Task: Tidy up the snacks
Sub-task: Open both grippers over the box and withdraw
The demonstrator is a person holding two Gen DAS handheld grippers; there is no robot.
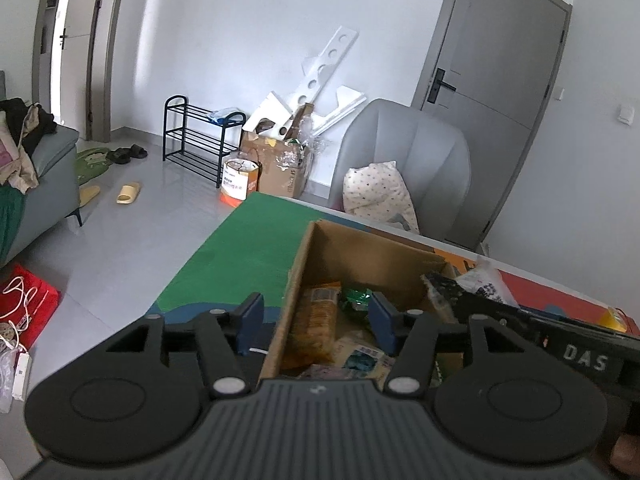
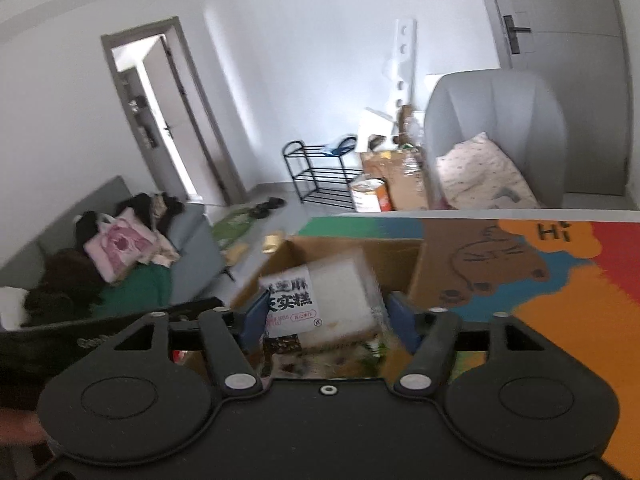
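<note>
An open cardboard box (image 1: 320,248) stands on the colourful table mat (image 1: 248,248) and holds several snack packs. Among them are an orange cracker pack (image 1: 314,332) and a green packet (image 1: 356,298). My left gripper (image 1: 316,320) hangs open over the box's left wall, one pad outside and one inside, pressing on nothing. My right gripper (image 2: 328,316) is open above the box (image 2: 400,256). A blurred white packet with black characters (image 2: 332,292) lies loose between its pads, over the other snacks. The right gripper's black body (image 1: 580,360) shows at the right of the left wrist view.
A grey armchair with a dotted pillow (image 1: 404,160) stands behind the table. The mat's bear drawing (image 2: 492,260) lies right of the box. A sofa with clothes (image 2: 120,256), a black shoe rack (image 1: 196,140) and floor boxes (image 1: 280,168) are farther off.
</note>
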